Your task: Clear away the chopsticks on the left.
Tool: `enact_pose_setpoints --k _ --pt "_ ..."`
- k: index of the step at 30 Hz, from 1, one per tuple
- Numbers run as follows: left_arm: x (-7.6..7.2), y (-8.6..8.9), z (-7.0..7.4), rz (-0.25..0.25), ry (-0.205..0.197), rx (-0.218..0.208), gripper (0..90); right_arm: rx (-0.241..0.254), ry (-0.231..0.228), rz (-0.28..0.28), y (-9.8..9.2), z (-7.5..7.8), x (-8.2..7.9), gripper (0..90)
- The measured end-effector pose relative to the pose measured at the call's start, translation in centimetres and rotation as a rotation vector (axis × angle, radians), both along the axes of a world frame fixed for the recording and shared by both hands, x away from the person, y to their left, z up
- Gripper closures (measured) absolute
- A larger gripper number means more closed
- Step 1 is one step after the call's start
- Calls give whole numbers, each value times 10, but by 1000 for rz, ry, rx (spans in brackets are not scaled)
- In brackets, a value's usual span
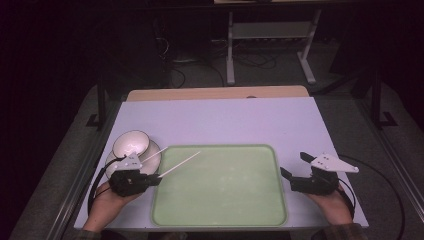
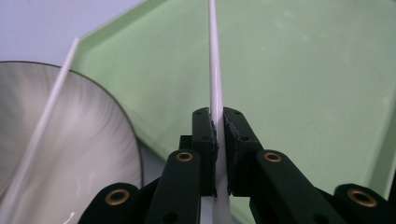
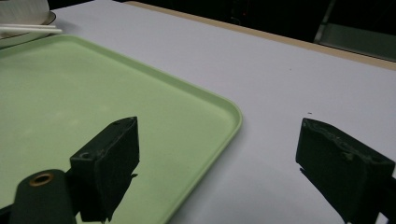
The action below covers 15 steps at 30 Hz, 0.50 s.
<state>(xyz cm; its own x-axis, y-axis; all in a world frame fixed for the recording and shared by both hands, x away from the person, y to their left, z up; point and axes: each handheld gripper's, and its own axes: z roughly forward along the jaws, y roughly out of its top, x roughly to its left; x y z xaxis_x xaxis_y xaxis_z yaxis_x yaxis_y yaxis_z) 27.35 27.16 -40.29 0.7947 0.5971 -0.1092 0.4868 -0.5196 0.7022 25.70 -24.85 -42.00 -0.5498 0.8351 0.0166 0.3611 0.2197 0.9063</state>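
Observation:
My left gripper [image 1: 156, 180] is at the left edge of the green tray [image 1: 220, 220] and is shut on a thin white chopstick [image 1: 180, 163]. The stick slants up and to the right over the tray. In the left gripper view the jaws pinch this chopstick [image 2: 215, 70] near its lower end. A second white chopstick [image 2: 51, 107] lies across the plate [image 2: 93, 140] beside the tray. My right gripper [image 1: 294, 164] is open just off the tray's right edge, with nothing between its jaws. In the right gripper view, the right gripper [image 3: 224, 158] straddles the tray's corner [image 3: 233, 114].
An upturned white bowl [image 1: 130, 143] sits on the plate [image 1: 155, 159] at the table's left. The tray's floor is bare. Bare white tabletop [image 1: 225, 120] lies behind the tray, and beyond the table's far edge are a dark floor, cables and a stand.

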Motion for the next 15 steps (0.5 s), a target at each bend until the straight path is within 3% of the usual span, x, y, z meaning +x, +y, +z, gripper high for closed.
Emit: enact_pose_setpoints --k 9,15 --pt "8 -22 -4 -1 -8 -10 841 -3 -1 3 0 0 0 127" --pt "15 -50 -6 -28 -15 -3 841 -3 -1 3 1 0 0 127"
